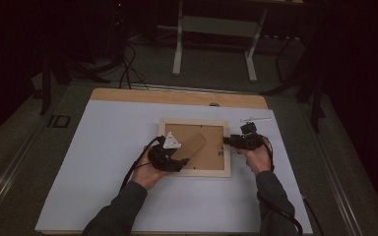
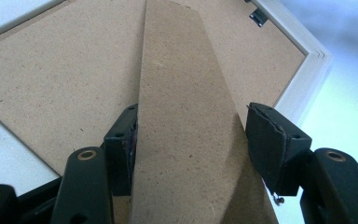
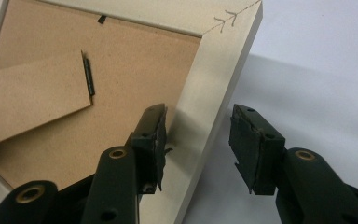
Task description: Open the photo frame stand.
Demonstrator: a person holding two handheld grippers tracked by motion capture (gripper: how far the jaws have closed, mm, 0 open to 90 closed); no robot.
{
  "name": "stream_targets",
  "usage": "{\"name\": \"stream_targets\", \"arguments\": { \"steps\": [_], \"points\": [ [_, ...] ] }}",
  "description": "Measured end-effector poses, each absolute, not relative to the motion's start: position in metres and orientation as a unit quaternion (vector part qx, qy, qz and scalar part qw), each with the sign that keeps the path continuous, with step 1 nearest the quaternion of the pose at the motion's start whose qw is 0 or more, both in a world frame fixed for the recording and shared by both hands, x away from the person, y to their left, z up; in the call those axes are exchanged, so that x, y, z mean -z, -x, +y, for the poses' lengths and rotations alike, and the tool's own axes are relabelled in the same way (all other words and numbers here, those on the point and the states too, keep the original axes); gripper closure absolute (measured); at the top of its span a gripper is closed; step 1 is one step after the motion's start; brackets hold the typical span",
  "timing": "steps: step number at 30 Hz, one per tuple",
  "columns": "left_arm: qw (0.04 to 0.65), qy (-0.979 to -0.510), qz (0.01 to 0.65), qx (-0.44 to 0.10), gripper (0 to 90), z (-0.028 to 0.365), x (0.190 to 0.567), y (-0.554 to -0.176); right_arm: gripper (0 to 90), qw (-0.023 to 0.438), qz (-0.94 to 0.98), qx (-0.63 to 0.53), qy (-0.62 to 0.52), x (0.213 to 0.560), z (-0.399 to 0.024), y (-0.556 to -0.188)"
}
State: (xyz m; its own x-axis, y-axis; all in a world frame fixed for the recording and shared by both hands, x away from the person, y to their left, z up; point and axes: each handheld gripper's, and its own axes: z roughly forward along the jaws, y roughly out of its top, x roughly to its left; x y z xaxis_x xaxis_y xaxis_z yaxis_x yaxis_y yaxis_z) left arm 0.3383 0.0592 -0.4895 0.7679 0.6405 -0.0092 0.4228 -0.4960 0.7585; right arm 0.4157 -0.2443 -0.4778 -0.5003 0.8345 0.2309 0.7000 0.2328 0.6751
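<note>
Fibreboard back of one pale wood picture frame [image 1: 195,146] faces up, mid-sheet on the white table cover [image 1: 103,162]. My left gripper [image 2: 191,140] straddles the frame's easel stand [image 2: 182,116]: one pad against its edge, other pad looks just clear, so grip uncertain. My right gripper [image 3: 198,144] sits wide across the frame's right rail [image 3: 205,102], inner pad touching, outer pad apart. One small clear item [image 1: 256,119] lies beyond the frame's far right corner. Two turn clips [image 3: 102,19] visible on the backing. Dark room, one white stand [image 1: 216,34] beyond the frame.
</note>
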Motion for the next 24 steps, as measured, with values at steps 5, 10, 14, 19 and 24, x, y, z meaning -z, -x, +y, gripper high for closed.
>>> {"name": "stream_targets", "arguments": {
  "steps": [5,10,14,19,24],
  "points": [
    [0.394,-0.854,0.306,-0.146,41.6,0.0590,0.4892,-0.3363,56.9,0.080,0.781,-0.378,-0.491,0.4769,-0.2434,-0.4178],
    [0.396,-0.854,0.301,-0.154,41.6,0.0586,0.4891,-0.3339,56.2,0.076,0.780,-0.378,-0.493,0.4770,-0.2432,-0.4202],
    [0.399,-0.853,0.298,-0.158,41.6,0.0590,0.4898,-0.3328,55.7,0.063,0.774,-0.386,-0.499,0.4774,-0.2457,-0.4234],
    [0.400,-0.853,0.295,-0.160,41.5,0.0593,0.4900,-0.3327,57.2,0.051,0.770,-0.390,-0.502,0.4782,-0.2479,-0.4248],
    [0.401,-0.852,0.293,-0.162,41.4,0.0598,0.4907,-0.3320,58.1,0.053,0.770,-0.389,-0.503,0.4775,-0.2472,-0.4238]
  ]
}}
